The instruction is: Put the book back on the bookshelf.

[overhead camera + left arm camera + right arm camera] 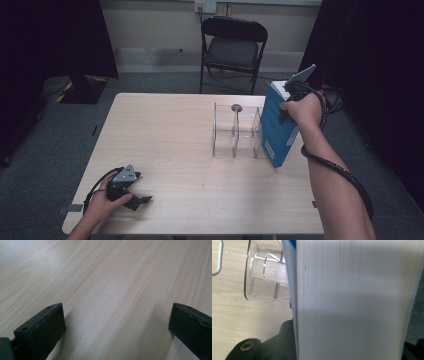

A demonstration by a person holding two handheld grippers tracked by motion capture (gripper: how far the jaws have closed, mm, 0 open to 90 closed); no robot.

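Note:
A thick blue book (pixel 276 127) stands upright at the right end of a clear acrylic rack (pixel 235 131), its lower corner near the table. My right gripper (pixel 290 102) grips it from above; in the right gripper view the book's white page edge (pixel 354 302) sits between the jaws, with the rack (pixel 265 277) to its left. My left gripper (pixel 136 201) rests on the table near the front left corner. Its black fingers (pixel 42 332) stand wide apart over bare wood, with nothing between them.
The light wooden table (pixel 175 130) has its front edge just below the left hand. A black folding chair (pixel 231 47) stands behind the table's far edge. Dark curtains hang at both sides, and grey carpet surrounds the table.

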